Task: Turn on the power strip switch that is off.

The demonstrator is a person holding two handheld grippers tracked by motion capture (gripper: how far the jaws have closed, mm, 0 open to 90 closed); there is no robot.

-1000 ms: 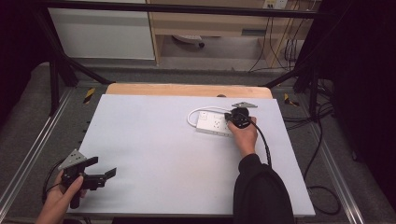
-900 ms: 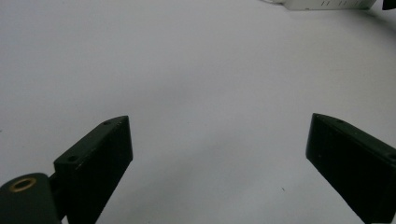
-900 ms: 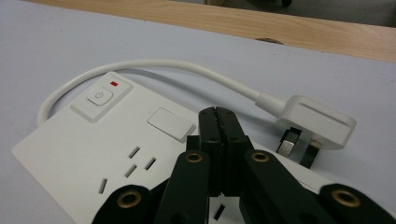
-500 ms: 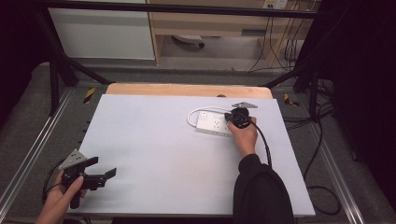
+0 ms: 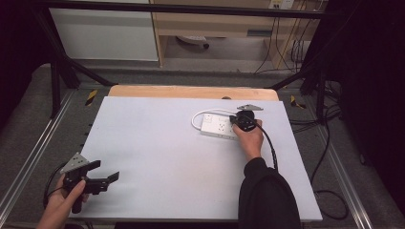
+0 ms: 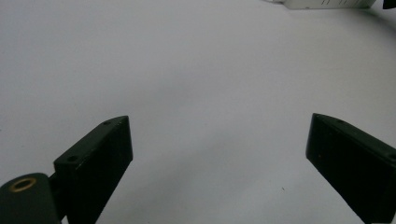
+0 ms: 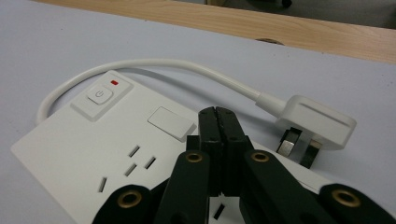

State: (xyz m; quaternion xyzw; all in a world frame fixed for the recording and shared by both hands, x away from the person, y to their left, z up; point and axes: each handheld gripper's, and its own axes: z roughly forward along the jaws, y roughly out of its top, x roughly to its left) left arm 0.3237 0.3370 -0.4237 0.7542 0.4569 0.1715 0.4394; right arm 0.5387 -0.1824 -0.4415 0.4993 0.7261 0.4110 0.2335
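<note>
high view: power strip far right on the table, right gripper over it. left gripper view: left gripper jaws wide, empty. right gripper view: jaws closed, holding nothing — pressing could skid the strip onto its plug.

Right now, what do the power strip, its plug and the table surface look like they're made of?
Power strip: likely hard white plastic, smooth and matte, with crisp moulded edges. Plug: the same white plastic body, with dull metal prongs showing underneath. Table surface: a pale grey matte sheet, possibly foam or laminate; a bare wooden edge shows at the far side.
</note>
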